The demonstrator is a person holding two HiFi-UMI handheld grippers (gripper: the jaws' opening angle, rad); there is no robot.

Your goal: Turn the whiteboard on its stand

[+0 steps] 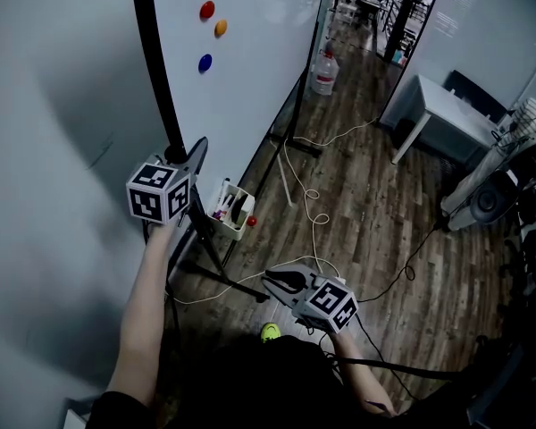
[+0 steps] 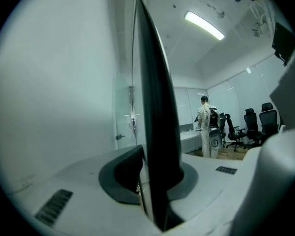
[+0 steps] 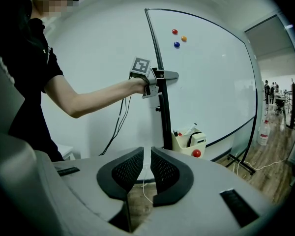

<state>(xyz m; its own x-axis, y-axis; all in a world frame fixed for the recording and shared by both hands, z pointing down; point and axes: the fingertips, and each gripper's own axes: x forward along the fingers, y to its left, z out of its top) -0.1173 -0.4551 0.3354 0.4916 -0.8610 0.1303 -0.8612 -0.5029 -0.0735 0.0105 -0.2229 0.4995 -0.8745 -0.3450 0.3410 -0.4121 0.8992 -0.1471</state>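
Observation:
The whiteboard (image 1: 250, 70) stands on its wheeled stand, its white face turned right, with its black frame edge (image 1: 156, 70) toward me. My left gripper (image 1: 196, 150) is shut on that black edge at about mid-height. In the left gripper view the dark frame (image 2: 157, 122) runs straight up between the pads of the left gripper (image 2: 155, 181). The right gripper view shows the whiteboard (image 3: 211, 82) and the left gripper (image 3: 160, 76) clamped on its side. My right gripper (image 1: 272, 280) hangs low above the floor, away from the board, and is shut (image 3: 147, 163) on nothing.
Three magnets (image 1: 207, 10) stick to the board and a marker tray (image 1: 232, 208) hangs at its bottom. White cable (image 1: 313, 204) loops over the wood floor by the stand's foot (image 1: 295, 141). A water bottle (image 1: 324, 71) and a white table (image 1: 447, 105) stand further off.

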